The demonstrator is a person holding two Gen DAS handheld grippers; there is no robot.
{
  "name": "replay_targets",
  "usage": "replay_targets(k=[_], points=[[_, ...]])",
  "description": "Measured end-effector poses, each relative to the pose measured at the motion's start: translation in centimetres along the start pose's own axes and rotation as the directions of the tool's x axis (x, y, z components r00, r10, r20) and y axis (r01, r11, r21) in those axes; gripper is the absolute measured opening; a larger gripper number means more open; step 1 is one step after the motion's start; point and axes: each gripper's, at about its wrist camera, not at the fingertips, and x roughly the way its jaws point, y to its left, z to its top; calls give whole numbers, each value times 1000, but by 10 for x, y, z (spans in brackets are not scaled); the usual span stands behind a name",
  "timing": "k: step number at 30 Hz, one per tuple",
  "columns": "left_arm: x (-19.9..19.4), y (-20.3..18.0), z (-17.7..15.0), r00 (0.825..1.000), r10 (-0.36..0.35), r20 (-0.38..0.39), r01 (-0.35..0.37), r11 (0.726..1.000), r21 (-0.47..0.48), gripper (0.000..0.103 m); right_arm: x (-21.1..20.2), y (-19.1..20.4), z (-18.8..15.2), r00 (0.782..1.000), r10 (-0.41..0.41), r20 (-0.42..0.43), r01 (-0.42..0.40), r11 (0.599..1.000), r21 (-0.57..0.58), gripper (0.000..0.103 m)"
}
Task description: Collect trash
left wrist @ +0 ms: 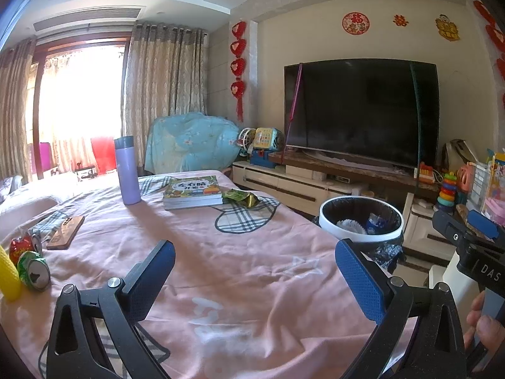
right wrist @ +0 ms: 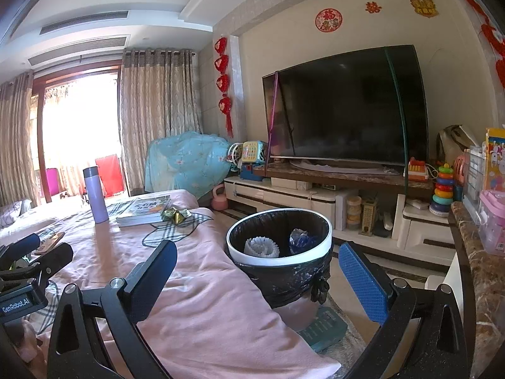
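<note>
A white bin lined with a black bag stands on the floor beside the pink-covered table. White and blue scraps lie inside it. A crumpled green-gold wrapper lies next to the books, also in the right wrist view. Two crushed cans, green and red, lie at the table's left edge. My left gripper is open and empty over the table. My right gripper is open and empty in front of the bin.
A purple flask stands by the books. A brown phone lies near the cans, with a yellow object at the far left. A TV on a cabinet, toys and a marble counter are to the right.
</note>
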Motion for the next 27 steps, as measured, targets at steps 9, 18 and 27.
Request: replay_targets(k=[9, 18, 27], points=[[2, 1, 0, 1000, -4, -7, 4, 1000, -3, 102, 0, 0, -1, 1000, 1, 0, -1, 1000, 0, 103], [3, 1, 0, 1000, -8, -14, 8, 1000, 2, 102, 0, 1, -1, 1000, 4, -2, -4, 1000, 2, 103], [4, 1, -1, 1000, -10, -21, 10, 1000, 1, 102, 0, 2, -1, 1000, 8, -1, -8, 1000, 4, 103]])
